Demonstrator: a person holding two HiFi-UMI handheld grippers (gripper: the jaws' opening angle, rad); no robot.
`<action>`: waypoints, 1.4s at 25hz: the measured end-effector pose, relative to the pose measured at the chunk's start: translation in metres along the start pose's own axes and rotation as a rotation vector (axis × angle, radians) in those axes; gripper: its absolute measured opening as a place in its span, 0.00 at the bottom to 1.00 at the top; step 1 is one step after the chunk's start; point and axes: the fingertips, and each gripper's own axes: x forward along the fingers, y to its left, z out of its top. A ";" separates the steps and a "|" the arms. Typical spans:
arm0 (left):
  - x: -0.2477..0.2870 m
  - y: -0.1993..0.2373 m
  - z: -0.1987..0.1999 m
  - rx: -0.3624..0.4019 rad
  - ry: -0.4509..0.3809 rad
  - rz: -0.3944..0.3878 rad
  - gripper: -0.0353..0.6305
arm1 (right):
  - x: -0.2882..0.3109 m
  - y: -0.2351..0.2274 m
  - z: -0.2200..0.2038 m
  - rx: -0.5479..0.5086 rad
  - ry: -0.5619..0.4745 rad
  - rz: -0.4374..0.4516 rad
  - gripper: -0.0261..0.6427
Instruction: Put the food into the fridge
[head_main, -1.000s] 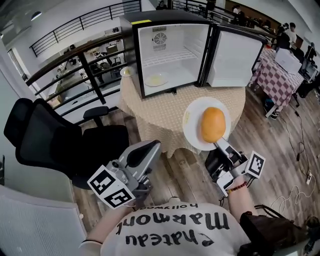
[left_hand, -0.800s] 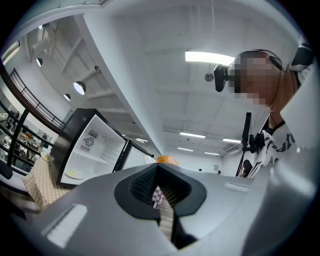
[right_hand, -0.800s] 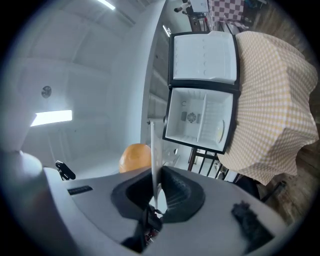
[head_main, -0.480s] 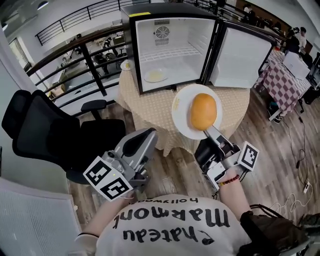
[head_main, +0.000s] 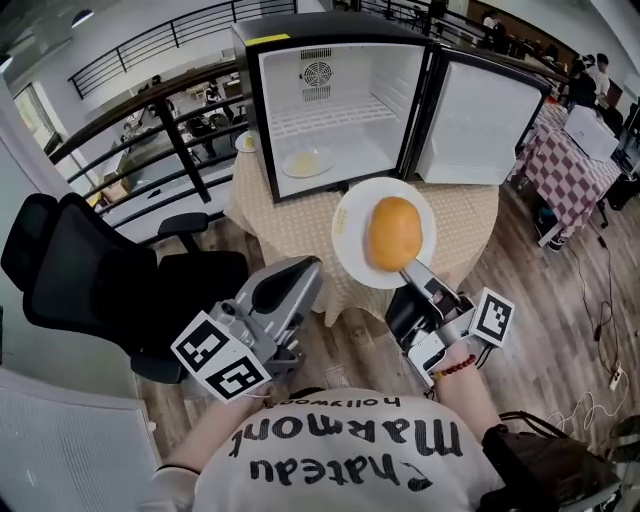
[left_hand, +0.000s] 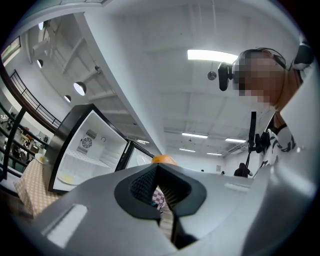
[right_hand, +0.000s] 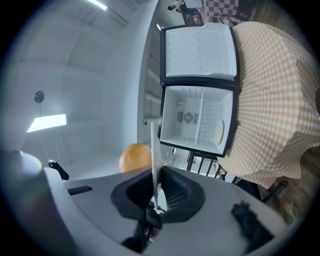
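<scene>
Your right gripper (head_main: 408, 268) is pinched almost fully closed on the near rim of the white plate (head_main: 350, 245), and the round orange bun (head_main: 394, 232) sits on that plate just beyond the jaw tips, touching the plate but not the jaws. In the right gripper view the plate (right_hand: 152, 145) shows edge-on between the pads, with the bun (right_hand: 135, 156) on one side of it. The plate hangs in the air over the near edge of the table (head_main: 290, 215), in front of the open fridge (head_main: 375, 70) and not yet inside. Because you hold only the rim, I judge the main risk to be tilt: keep the plate level so the bun cannot roll off, and carry it in slowly. Aim for the free part of the fridge floor, beside the plate already lying inside (head_main: 307, 161), and keep clear of the open door (head_main: 475, 125) on your right. Set the plate down flat before you loosen the grip. Your left gripper (head_main: 305, 268) has its jaws together with nothing in them, and it is held low, well apart from the plate.
</scene>
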 end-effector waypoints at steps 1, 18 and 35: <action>0.000 0.001 0.001 0.014 0.002 0.000 0.05 | 0.002 -0.001 0.002 -0.017 0.001 -0.004 0.08; -0.003 0.058 -0.007 -0.019 0.008 0.066 0.05 | 0.041 -0.037 0.005 -0.027 0.038 -0.028 0.08; 0.074 0.150 -0.004 -0.083 0.054 -0.002 0.05 | 0.100 -0.077 0.062 -0.029 -0.005 -0.097 0.08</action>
